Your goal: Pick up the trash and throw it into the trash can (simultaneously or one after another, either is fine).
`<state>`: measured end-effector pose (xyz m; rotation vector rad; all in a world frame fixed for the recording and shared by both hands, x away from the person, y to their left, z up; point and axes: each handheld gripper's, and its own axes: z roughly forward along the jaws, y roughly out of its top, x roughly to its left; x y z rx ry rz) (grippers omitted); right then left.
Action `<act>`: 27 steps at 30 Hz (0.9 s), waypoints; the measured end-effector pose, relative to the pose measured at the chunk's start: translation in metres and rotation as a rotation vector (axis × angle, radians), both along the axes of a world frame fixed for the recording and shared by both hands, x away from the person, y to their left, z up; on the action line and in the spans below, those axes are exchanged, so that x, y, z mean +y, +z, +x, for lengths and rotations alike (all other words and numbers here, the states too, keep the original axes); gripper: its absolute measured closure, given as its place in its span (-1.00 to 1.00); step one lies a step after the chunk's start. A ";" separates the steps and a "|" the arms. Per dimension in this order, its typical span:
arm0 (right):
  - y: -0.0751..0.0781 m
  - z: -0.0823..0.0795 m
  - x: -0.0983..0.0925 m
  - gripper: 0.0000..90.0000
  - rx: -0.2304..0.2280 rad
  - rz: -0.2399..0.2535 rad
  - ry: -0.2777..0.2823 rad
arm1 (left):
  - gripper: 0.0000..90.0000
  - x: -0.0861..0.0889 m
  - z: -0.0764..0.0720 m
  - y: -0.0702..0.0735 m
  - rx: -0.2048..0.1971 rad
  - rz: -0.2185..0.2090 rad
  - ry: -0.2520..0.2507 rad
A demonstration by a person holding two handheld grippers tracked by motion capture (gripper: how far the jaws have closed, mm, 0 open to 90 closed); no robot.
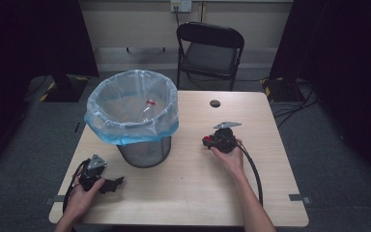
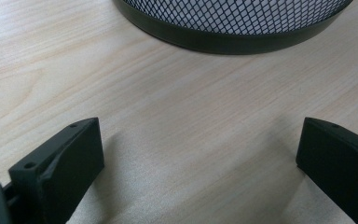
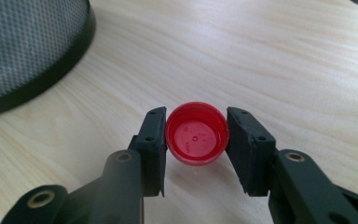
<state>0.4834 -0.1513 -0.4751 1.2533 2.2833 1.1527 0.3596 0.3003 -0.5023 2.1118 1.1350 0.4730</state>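
Lower left of the high view, my left gripper [image 1: 118, 183] rests with jaws apart on bare table [image 1: 193, 193]. Right of centre, my right gripper [image 1: 206, 141] is clamped on the red cap [image 3: 196, 133]: light, rigid, smooth-sided, so I'd grip across its rim.

The mesh bin [image 2: 233, 21] is being cropped by the top edge in the left gripper view, leaving just its base; inside the bin's liner [image 1: 131, 108] in the high view, a red-marked clear item [image 1: 149, 107] is staying too small to identify.
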 end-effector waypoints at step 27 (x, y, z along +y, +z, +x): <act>0.061 -0.005 0.012 0.33 -0.056 0.116 0.024 | -1.00 0.000 0.000 0.000 0.000 0.000 0.000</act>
